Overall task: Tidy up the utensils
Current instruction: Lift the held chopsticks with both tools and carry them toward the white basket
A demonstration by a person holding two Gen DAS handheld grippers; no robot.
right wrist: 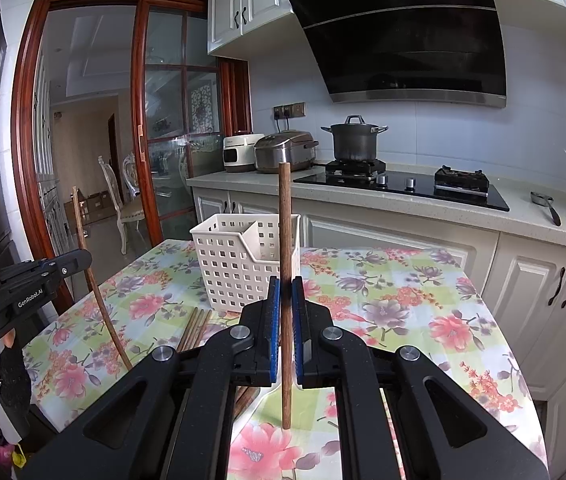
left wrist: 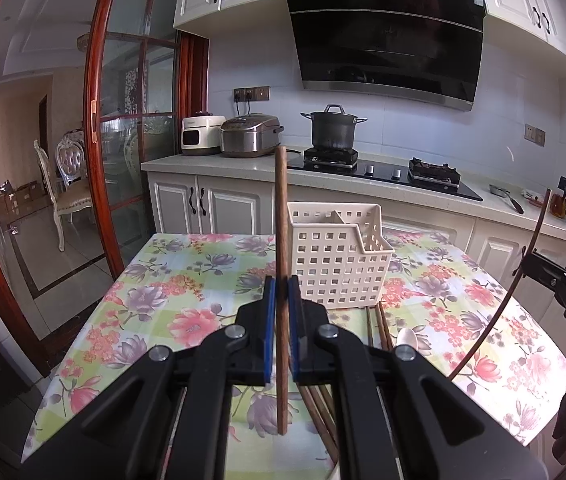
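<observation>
Fingers of both grippers, left gripper & right gripper, are clamping one chopstick each mid-shaft: we're judging them light, stiff, slippery, w/ basket near tabletop's far edge.

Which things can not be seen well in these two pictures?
- Loose chopsticks on the table: left view, their near ends hidden under the left gripper.
- Spoon: left view, only the bowl shows.
- Basket inside: right view, walls hide the bottom.
- Right gripper: hides the table below.
</observation>
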